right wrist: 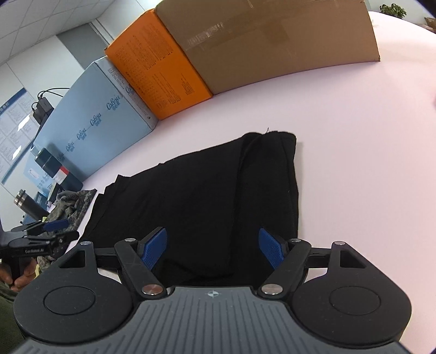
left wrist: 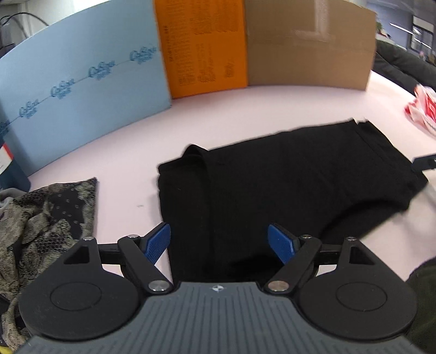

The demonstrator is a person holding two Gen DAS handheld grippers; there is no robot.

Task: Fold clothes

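On the pale table (right wrist: 354, 136), folded black garment (right wrist: 204, 196) lengthwise left-right, both grippers' fingers (left wrist: 156, 242) wide, empty.

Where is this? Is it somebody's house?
Probably an office or workroom, not a house. The black garment lies on a big pale table lined with shipping boxes, like the brown cardboard box. Behind them there is a panelled ceiling and a wall of printed notices.

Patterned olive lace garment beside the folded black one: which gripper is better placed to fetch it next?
Left, probably. The patterned olive lace garment lies crumpled just beside the open left gripper, while the open right gripper hovers over the folded black garment, on the far side from it.
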